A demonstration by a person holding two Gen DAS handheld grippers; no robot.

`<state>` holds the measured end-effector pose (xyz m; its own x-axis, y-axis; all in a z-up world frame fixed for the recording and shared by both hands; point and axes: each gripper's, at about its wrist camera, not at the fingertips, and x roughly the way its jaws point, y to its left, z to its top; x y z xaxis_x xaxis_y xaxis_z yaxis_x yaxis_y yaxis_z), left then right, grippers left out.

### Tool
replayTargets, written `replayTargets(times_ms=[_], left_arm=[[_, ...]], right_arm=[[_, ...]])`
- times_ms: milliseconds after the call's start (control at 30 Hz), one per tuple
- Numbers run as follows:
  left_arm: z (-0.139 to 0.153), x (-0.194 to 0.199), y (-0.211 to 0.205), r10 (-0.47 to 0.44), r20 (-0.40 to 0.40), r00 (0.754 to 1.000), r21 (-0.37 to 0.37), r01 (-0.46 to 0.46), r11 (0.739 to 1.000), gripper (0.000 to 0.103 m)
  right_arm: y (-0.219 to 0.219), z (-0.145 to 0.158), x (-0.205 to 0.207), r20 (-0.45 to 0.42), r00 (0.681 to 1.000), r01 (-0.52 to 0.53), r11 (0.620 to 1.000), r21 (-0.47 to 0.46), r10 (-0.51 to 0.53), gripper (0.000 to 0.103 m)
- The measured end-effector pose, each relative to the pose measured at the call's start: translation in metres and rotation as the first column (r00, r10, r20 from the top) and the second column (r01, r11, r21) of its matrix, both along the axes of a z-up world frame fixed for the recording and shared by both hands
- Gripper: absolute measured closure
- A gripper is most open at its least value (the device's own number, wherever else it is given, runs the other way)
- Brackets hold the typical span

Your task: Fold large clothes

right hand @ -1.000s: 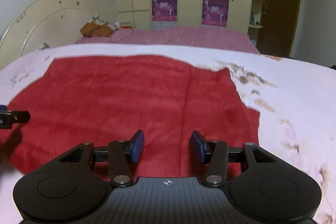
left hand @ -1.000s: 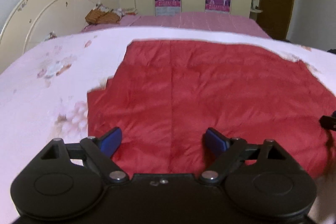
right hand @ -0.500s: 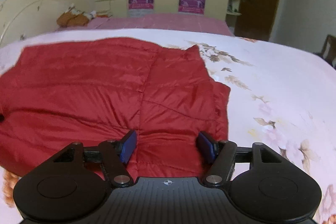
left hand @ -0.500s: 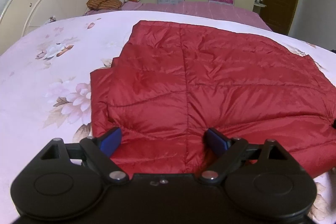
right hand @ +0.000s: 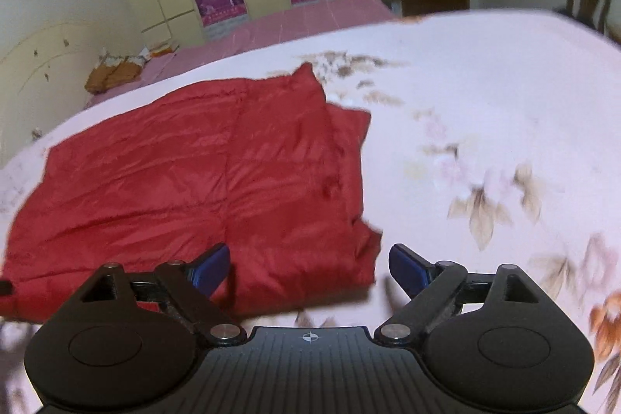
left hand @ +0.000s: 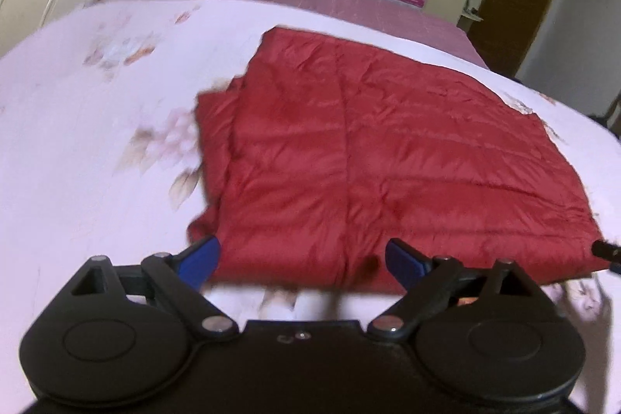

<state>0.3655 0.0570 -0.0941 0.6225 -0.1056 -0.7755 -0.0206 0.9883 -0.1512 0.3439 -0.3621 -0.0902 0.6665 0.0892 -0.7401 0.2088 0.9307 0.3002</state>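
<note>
You have the red quilted puffer garment lying flat on the pale pink floral bedspread, folded into a broad rectangle with its near edge facing you, which puts that edge within reach of both tools. Along its outer sides a lower layer peeks out from under the top panel, so the fold is not perfectly square. Your left gripper hangs just short of the near edge, jaws spread wide, nothing between the blue pads. Your right gripper sits by the garment's near right corner, equally wide open and empty; its left pad overlaps the red cloth in view, though whether it touches is unclear. Both frames are blurred, so fine creases cannot be read. Holding the two tools apart along the same edge suggests you are set up either to pinch both corners for another fold or to leave the bundle as it lies. The slippery padded fabric may spring back.
</note>
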Motion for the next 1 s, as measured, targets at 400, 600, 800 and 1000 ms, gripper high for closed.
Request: replayTargets(times_ms=[400, 600, 800, 1000], left_arm=[[-0.04, 0.009, 0.044, 0.17, -0.088, 0.981, -0.436, -0.192, 0.879, 0.011], [-0.054, 0.03, 0.053, 0.236, -0.047, 0.971, -0.527, -0.225, 0.819, 0.036], [-0.058, 0.037, 0.061, 0.234, -0.073, 0.97, -0.56, -0.234, 0.795, 0.077], [-0.029, 0.017, 0.062, 0.167, -0.031, 0.985, -0.519, -0.159, 0.84, 0.084]], right_arm=[[0.006, -0.02, 0.011, -0.017, 0.999, 0.053, 0.965, 0.257, -0.05, 0.015], [0.01, -0.024, 0.025, 0.001, 0.993, 0.117, 0.96, 0.253, -0.122, 0.052], [0.019, -0.012, 0.023, 0.03, 0.991, 0.12, 0.967, 0.224, -0.13, 0.083], [0.023, 0.015, -0.003, 0.057, 0.995, 0.075, 0.979, 0.19, -0.087, 0.085]])
